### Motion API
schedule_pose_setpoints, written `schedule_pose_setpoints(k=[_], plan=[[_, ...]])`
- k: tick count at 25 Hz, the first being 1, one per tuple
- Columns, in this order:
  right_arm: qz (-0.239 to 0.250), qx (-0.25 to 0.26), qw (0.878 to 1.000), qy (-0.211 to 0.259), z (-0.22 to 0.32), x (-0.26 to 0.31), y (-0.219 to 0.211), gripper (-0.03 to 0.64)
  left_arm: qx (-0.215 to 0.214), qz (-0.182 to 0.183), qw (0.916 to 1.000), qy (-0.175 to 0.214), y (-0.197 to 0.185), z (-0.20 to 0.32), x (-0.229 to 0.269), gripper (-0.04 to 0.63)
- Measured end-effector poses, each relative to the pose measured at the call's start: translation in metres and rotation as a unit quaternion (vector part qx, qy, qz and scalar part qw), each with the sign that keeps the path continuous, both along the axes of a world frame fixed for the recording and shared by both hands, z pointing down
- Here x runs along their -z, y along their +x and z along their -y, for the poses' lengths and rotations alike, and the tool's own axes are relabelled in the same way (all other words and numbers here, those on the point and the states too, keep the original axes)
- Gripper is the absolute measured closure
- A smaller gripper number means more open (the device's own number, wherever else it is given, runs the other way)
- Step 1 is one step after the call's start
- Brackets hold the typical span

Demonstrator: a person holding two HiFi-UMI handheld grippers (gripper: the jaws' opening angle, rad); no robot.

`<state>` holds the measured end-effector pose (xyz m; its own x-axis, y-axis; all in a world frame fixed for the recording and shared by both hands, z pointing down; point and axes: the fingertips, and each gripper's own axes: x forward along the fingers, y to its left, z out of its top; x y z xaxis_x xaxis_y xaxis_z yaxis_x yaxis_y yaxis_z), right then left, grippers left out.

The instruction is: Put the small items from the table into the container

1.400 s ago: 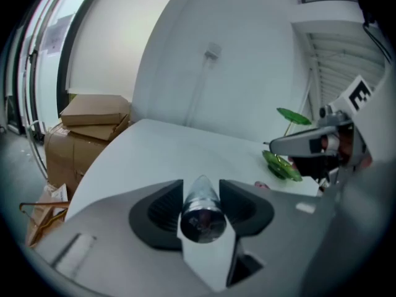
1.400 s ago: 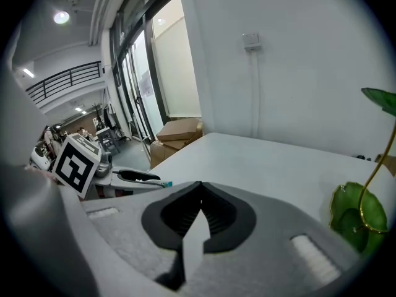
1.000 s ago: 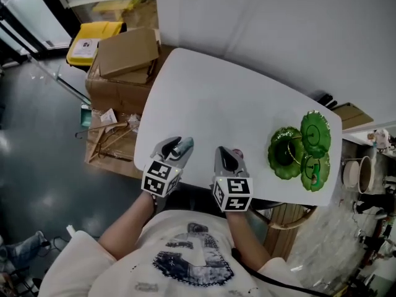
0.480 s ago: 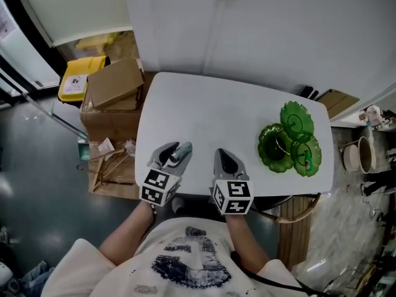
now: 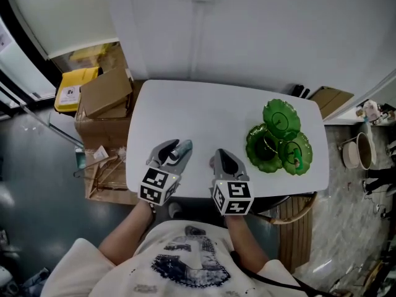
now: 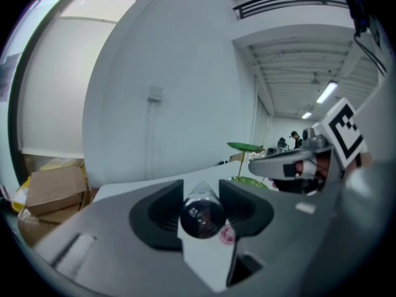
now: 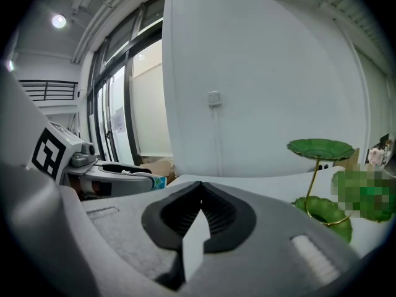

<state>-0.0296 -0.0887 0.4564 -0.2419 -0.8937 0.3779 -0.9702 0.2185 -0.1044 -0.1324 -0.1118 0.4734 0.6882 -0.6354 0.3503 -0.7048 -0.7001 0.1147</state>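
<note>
**A:** Where does the item sit, and what are the tongs doing?

**B:** The left gripper (image 5: 174,149) is clenched on a small bottle (image 6: 201,214), which lies lengthwise between the pads with its dark round end facing back. It hangs above the near edge of the table (image 5: 198,110), towards the left corner. The right gripper (image 5: 223,159) is pressed closed with nothing in it.

**A:** How should the drop go?

**B:** I'd carry the bottle across to the green tiered dish (image 5: 281,116) by the right edge. I'd come in over a lower leaf plate rather than the top one, and steer clear of the thin gold stem. I'd get low before letting go, since a round bottle will likely roll on a shallow plate. The right tongs are best kept out of the path.

**A:** Anything you can't make out?

**B:** The bottle's label is too small to read. The lower plate nearest the table's right corner is blurred over in the right gripper view, so I can't tell what it holds. The two grippers cover part of the near edge. I see no other small items on the table.
</note>
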Motion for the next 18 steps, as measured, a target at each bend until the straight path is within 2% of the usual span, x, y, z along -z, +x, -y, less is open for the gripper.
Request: schedule_pose_setpoints(k=[7, 18], plan=[[0.01, -0.007, 1.0, 0.021, -0.004, 0.02, 0.057, 0.617, -0.007, -0.007, 0.9999, 0.006, 0.059, -0.003, 0.015, 0.419], [0.014, -0.037, 0.998, 0.045, -0.011, 0.041, 0.16, 0.617, -0.034, -0.006, 0.9987, 0.039, 0.161, -0.001, 0.046, 0.419]])
